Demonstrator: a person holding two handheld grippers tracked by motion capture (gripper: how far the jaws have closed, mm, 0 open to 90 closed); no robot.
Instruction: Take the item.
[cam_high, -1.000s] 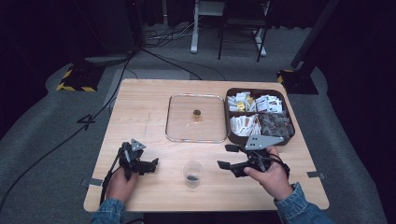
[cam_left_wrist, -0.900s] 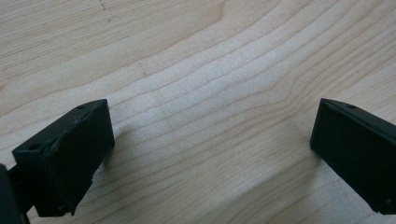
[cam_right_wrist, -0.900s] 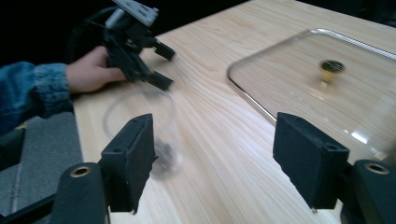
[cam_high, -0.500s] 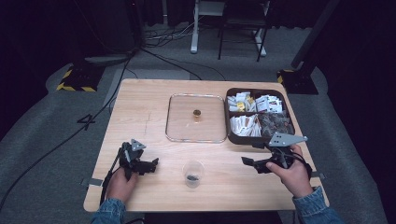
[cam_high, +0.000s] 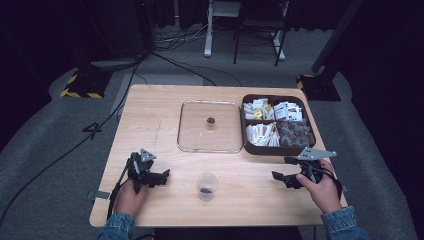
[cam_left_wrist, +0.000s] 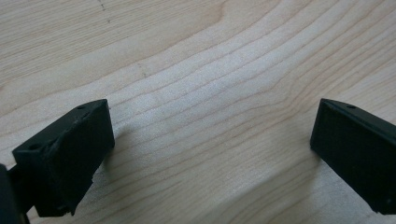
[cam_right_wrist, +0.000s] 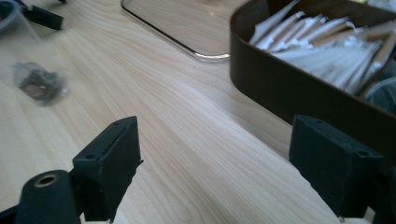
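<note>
Looking down from the high view, I see my right gripper (cam_high: 283, 176) has drawn away from the clear plastic cup (cam_high: 207, 185) toward the table's right edge, just in front of the brown compartment tray (cam_high: 276, 150). Its jaws have just been opening, and nothing sits between them. The cup stands upright and alone near the front edge, between my two hands, with something small and dark at its bottom. I judge that piece delivered, and my hand is free for the next pick. My left gripper (cam_high: 159, 176) has kept its place at the front left, resting on the wooden table (cam_high: 150, 120). A clear lid (cam_high: 210, 127) with a small gold knob lies flat beside the tray.

From the left gripper view, my jaws stand wide apart over bare wood grain, holding nothing.

From the right gripper view, my jaws are spread wide above the tabletop, empty. The cup (cam_right_wrist: 35, 70) shows blurred at the far left, well apart from me, and the tray wall (cam_right_wrist: 280, 79) rises close on the right with white paper packets (cam_right_wrist: 303, 42) inside.

Printing on the packets is too small to read; I find no legible brand or label.
</note>
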